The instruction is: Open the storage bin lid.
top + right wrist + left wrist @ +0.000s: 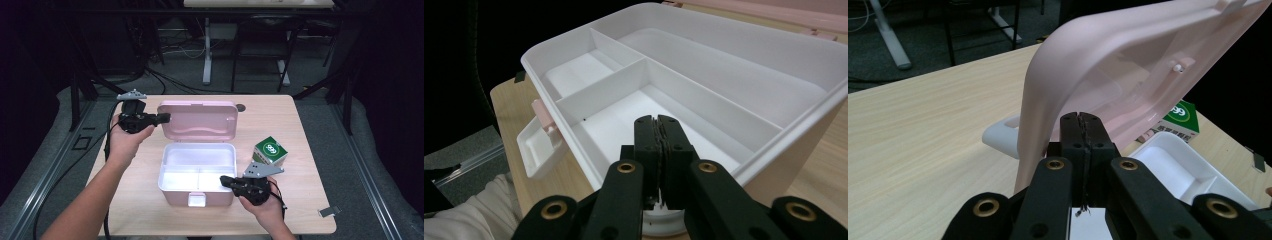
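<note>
A pink box (197, 192) stands in the middle of the table with its lid (198, 120) raised at the back. A white divided tray (197, 162) sits inside it. My left gripper (164, 118) is shut with nothing in it, its tip at the lid's left edge; in the left gripper view the shut left gripper (1081, 120) meets the curved pink lid (1128, 65). My right gripper (225, 180) is shut and empty at the box's front right rim. In the right gripper view the right gripper (656, 125) points over the tray's (724, 75) front compartment.
A green and white carton (270, 151) stands right of the box, close behind my right hand. A white latch (196, 200) hangs at the box's front. A small metal clip (328, 211) lies near the table's front right corner. Bare wood (140, 200) lies left of the box.
</note>
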A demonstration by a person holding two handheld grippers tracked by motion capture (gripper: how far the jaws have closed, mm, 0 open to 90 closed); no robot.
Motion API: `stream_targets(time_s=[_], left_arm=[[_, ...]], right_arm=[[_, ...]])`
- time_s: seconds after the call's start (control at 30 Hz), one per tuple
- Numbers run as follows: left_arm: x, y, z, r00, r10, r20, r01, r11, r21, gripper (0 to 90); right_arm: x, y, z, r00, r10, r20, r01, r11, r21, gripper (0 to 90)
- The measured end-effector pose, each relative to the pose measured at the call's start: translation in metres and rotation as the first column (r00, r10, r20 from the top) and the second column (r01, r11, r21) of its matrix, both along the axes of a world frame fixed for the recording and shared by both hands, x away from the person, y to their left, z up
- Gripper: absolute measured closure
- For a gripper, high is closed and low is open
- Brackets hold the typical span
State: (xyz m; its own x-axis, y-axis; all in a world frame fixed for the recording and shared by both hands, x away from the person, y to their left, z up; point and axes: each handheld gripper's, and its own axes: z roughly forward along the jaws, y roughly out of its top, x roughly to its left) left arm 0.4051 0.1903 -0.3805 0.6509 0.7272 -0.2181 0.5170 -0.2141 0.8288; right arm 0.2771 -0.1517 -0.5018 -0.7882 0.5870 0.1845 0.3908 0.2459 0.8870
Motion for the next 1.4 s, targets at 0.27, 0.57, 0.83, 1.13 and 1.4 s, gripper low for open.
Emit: stream_targets(time_s=[0.27, 0.57, 0.83, 1.13, 1.4], left_arm=[[0.013, 0.001, 0.0, 0.999, 0.038, -0.023, -0.038, 0.9992, -0.01, 89.3], [0.011, 0.003, 0.0, 0.9994, 0.028, -0.02, -0.027, 0.9994, 0.021, 88.2], [0.007, 0.003, 0.002, 0.9998, 0.015, -0.017, -0.015, 0.9996, 0.026, 88.0], [0.005, 0.001, 0.0, 0.9997, -0.001, -0.023, 0.001, 0.9993, 0.037, 87.4], [-0.003, 0.0, 0.004, 0.9984, -0.046, -0.031, 0.049, 0.9961, 0.074, 80.1]], right_arm=[[0.0, 0.0, 0.0, 1.0, 0.003, 0.003, -0.003, 1.0, -0.003, 89.0], [0.0, -0.001, -0.001, 1.0, 0.005, 0.008, -0.005, 1.0, 0.002, 89.8], [0.001, -0.001, -0.002, 0.9999, 0.006, 0.01, -0.006, 1.0, 0.016, 90.0], [0.001, -0.002, -0.002, 0.9999, 0.013, 0.006, -0.013, 1.0, 0.019, 90.0], [0.0, -0.001, -0.003, 0.9999, 0.007, 0.013, -0.007, 1.0, 0.026, 89.9]])
